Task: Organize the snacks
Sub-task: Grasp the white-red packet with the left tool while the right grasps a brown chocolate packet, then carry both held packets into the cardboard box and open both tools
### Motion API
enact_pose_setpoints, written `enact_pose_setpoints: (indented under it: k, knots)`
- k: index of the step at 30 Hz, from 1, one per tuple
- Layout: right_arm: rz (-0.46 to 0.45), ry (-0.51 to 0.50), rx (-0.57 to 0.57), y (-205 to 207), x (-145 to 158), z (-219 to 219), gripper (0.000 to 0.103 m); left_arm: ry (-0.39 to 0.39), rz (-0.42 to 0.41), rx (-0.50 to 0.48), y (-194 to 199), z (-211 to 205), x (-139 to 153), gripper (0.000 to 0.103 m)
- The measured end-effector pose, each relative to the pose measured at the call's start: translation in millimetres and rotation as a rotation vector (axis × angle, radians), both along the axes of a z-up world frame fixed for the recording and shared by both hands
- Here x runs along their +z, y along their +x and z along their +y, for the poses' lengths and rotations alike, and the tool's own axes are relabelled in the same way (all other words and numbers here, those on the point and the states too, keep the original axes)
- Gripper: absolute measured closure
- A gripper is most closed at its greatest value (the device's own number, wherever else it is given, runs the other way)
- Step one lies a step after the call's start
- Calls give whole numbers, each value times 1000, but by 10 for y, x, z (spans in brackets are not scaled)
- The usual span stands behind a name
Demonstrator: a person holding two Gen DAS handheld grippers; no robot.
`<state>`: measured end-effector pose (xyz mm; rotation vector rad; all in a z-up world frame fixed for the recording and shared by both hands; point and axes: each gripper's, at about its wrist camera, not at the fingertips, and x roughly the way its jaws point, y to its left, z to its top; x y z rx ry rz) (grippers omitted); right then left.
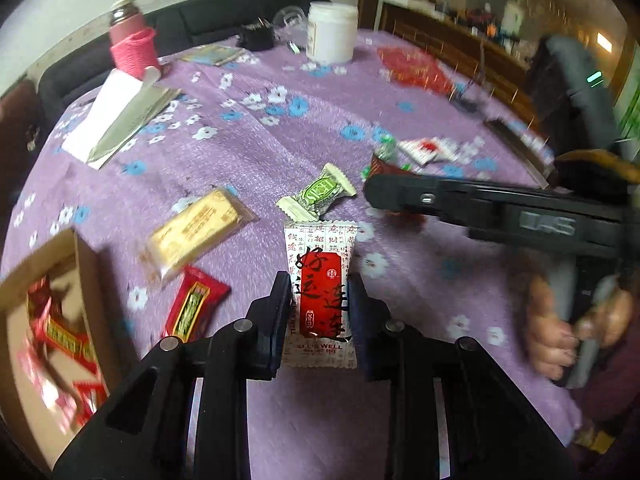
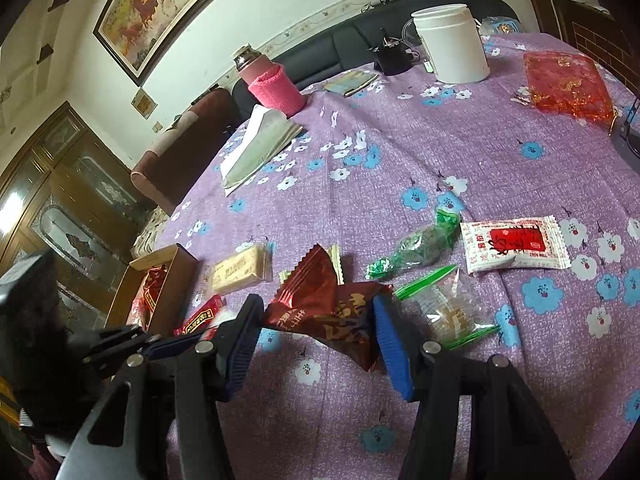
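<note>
We have the left gripper [image 1: 320,312] clamped on a white-and-red snack packet [image 1: 320,288], both fingers pressed against its long edges, packet standing upright off the purple floral tablecloth [image 1: 248,152]. The right gripper [image 2: 320,320] has its blue-padded fingers either side of a dark red crinkly snack packet [image 2: 336,312]; they look closed onto it, though the foil is loose and bunched, so the grip is probably shallow. We judge the step to be carrying both packets to the cardboard box [image 1: 86,276] at the left table edge, which already holds red packets. To do it well we keep both squeezes steady, bring the left packet in first since it is nearer the box, and lower it past the wall before opening. The right arm crosses just behind, so we stagger the two to avoid a knock. Still loose on the cloth: a small red packet [image 1: 192,306] beside the box, a yellow bar [image 1: 196,232], a green-and-white packet [image 1: 318,196], a green twisted candy [image 2: 416,246], a clear pouch [image 2: 452,312], and another white-and-red packet [image 2: 516,246]. Far back stand a white jar [image 2: 452,44] and a pink-sleeved bottle [image 2: 272,80].
</note>
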<state>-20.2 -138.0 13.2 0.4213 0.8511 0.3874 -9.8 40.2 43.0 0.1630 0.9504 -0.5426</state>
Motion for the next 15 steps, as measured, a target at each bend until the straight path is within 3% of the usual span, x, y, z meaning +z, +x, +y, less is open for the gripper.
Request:
enact_pose_setpoints:
  k: [9,15]
  knots:
    - [14,-40,-15,-22,-55,83,44,-209,-77,111,-516,698,436,76]
    - [4,-54,-15,-209,88,184,44,-263,-120,188,-710,1197,584,76]
